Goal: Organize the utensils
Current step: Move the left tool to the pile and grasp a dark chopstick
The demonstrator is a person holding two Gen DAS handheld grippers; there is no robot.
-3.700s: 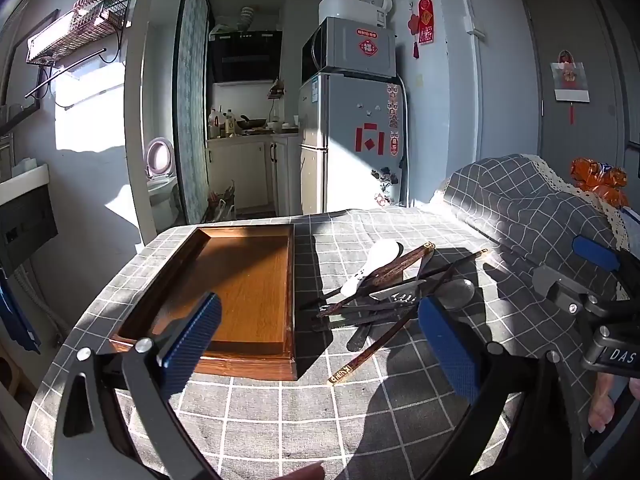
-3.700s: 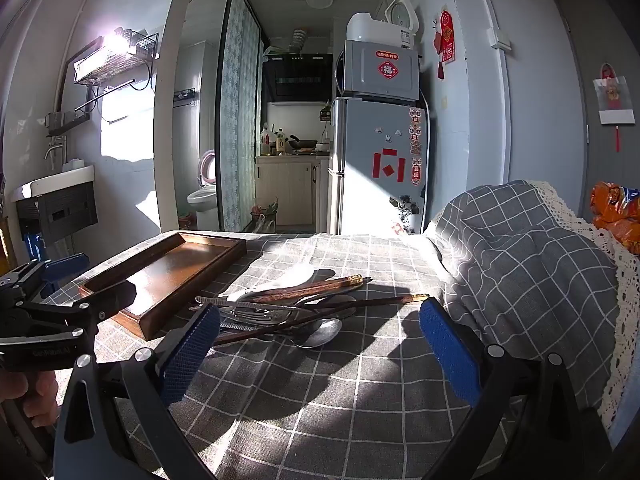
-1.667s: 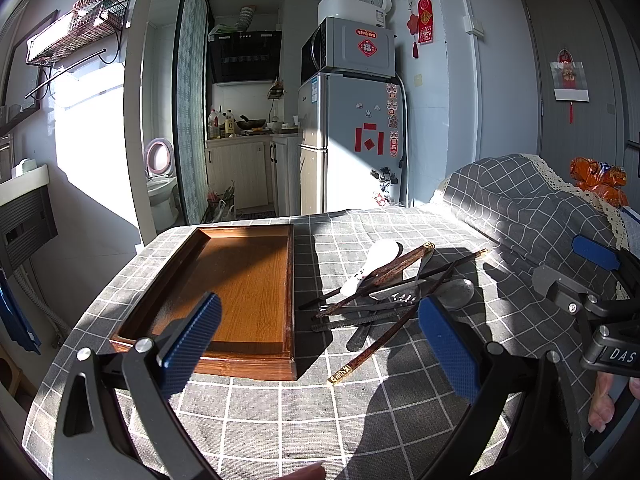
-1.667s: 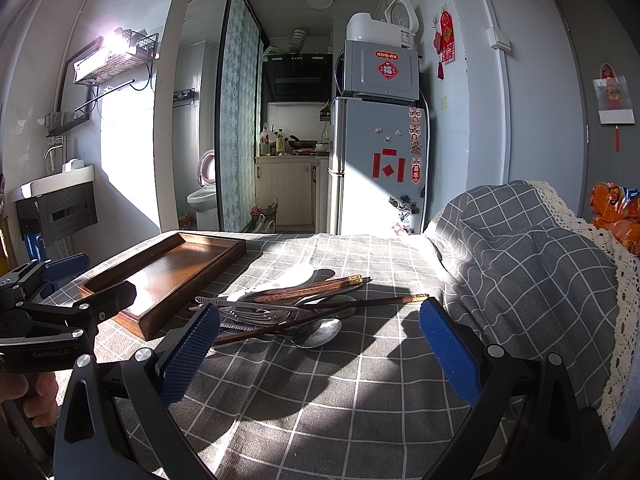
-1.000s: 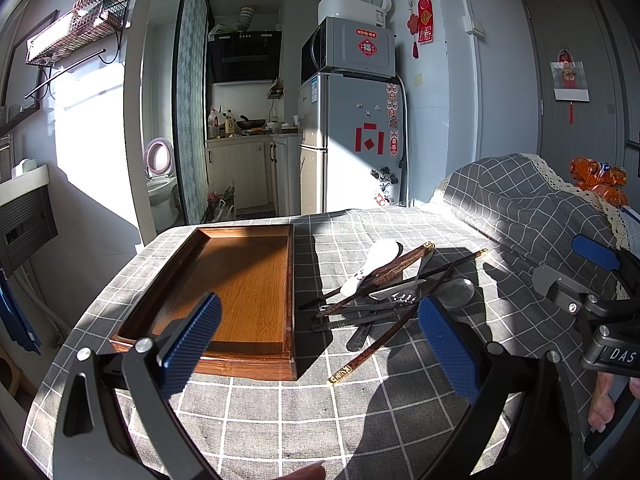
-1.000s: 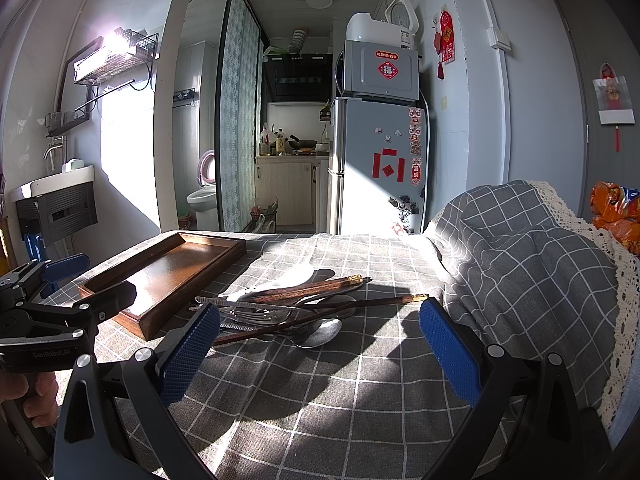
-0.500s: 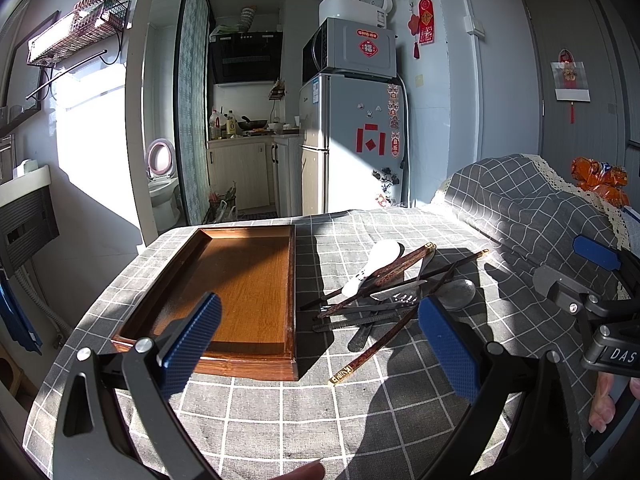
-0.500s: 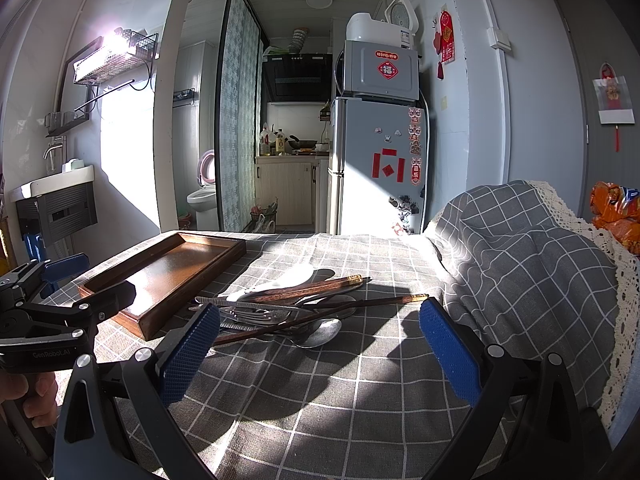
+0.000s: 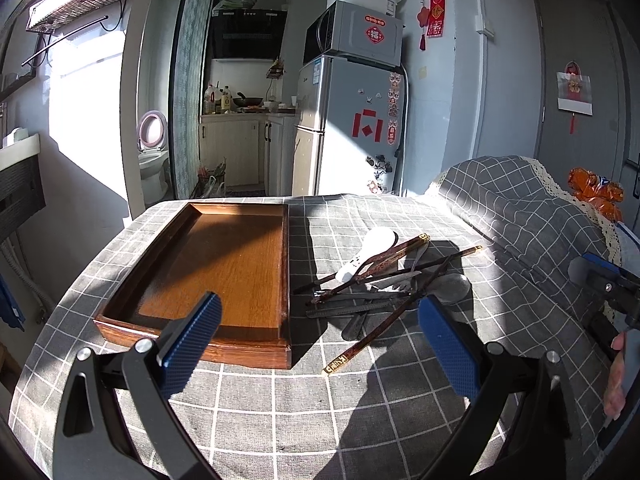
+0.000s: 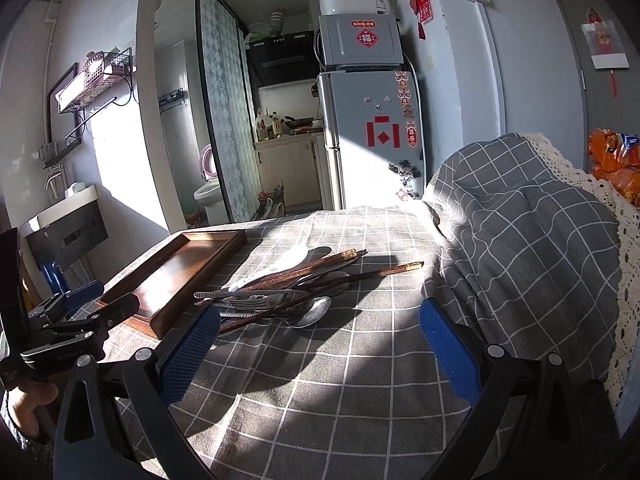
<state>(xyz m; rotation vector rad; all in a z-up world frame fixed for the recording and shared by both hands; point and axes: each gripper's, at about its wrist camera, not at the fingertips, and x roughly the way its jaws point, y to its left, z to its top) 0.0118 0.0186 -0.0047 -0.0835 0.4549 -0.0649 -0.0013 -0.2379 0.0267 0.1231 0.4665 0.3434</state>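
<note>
An empty wooden tray (image 9: 224, 256) lies on the grey checked tablecloth; it also shows in the right wrist view (image 10: 176, 272). To its right lies a pile of utensils (image 9: 384, 280): a white ceramic spoon (image 9: 368, 252), brown chopsticks (image 9: 384, 264), a metal fork (image 10: 248, 303), a metal spoon (image 10: 314, 312) and dark-handled pieces. My left gripper (image 9: 320, 344) is open and empty, above the table's near edge. My right gripper (image 10: 316, 344) is open and empty, just short of the pile (image 10: 288, 288).
A cloth-covered hump (image 10: 528, 232) rises at the table's right side. An orange packet (image 9: 596, 196) lies behind it. A fridge (image 9: 352, 128) with a microwave on top stands beyond the table. The other gripper shows at the edge of each view (image 10: 72, 328).
My right gripper's view has risen and tilted, and the pile now sits closer to its left finger. My left gripper has barely moved. The utensils and tray have not moved.
</note>
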